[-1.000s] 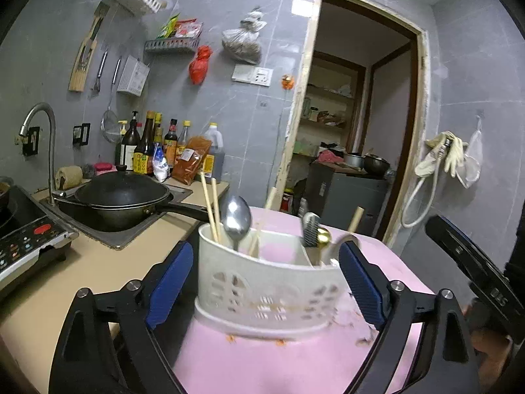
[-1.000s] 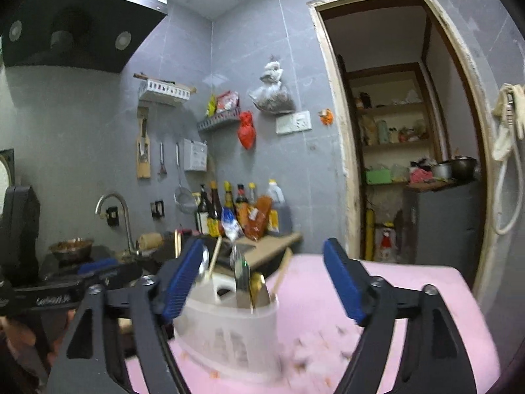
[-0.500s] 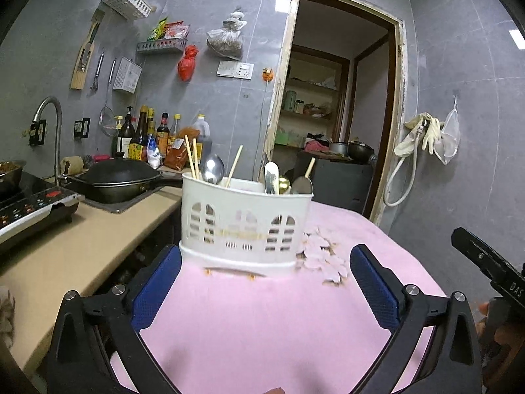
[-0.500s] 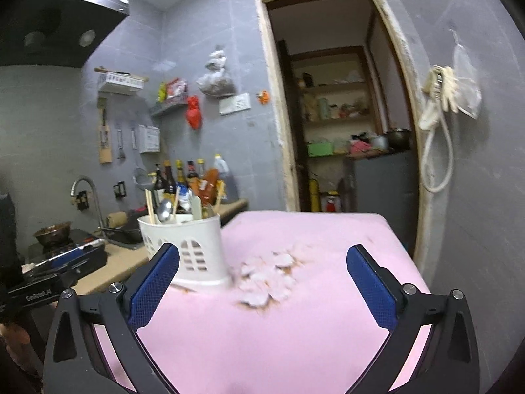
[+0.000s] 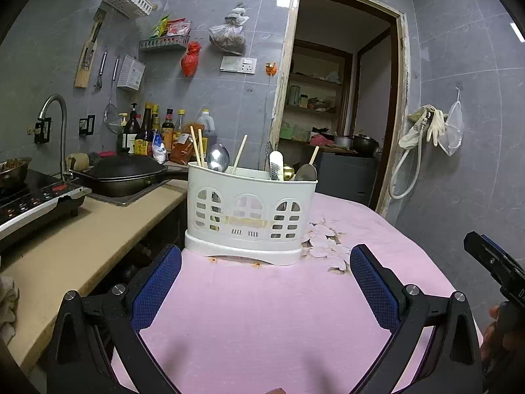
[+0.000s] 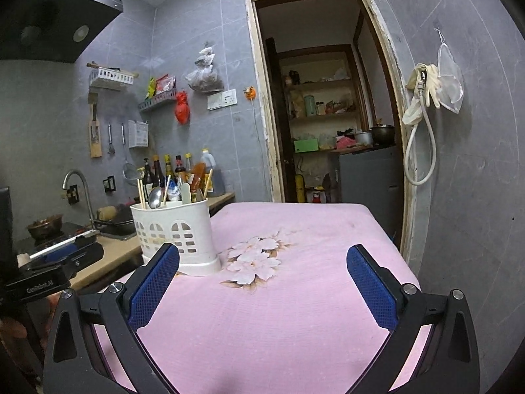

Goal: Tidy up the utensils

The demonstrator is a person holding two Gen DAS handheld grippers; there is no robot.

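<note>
A white plastic utensil holder (image 5: 251, 216) stands upright on the pink tablecloth (image 5: 262, 312), near its left edge; it also shows in the right wrist view (image 6: 175, 234). In it stand chopsticks (image 5: 197, 146), a metal spoon (image 5: 218, 158), a white-handled utensil (image 5: 275, 165) and other utensils. My left gripper (image 5: 265, 285) is open and empty, a short way in front of the holder. My right gripper (image 6: 262, 282) is open and empty, over the cloth to the right of the holder. The right gripper's body shows at the left wrist view's right edge (image 5: 495, 266).
A beige counter (image 5: 75, 249) runs along the left with an induction hob (image 5: 32, 200), a black wok (image 5: 121, 174) in the sink and a row of sauce bottles (image 5: 154, 129). A doorway (image 6: 328, 115) opens behind the table. A grey wall stands on the right.
Both grippers have drawn back from the utensil holder, which stays standing on the cloth. The left jaws were around it one second ago and are now clear of it.
</note>
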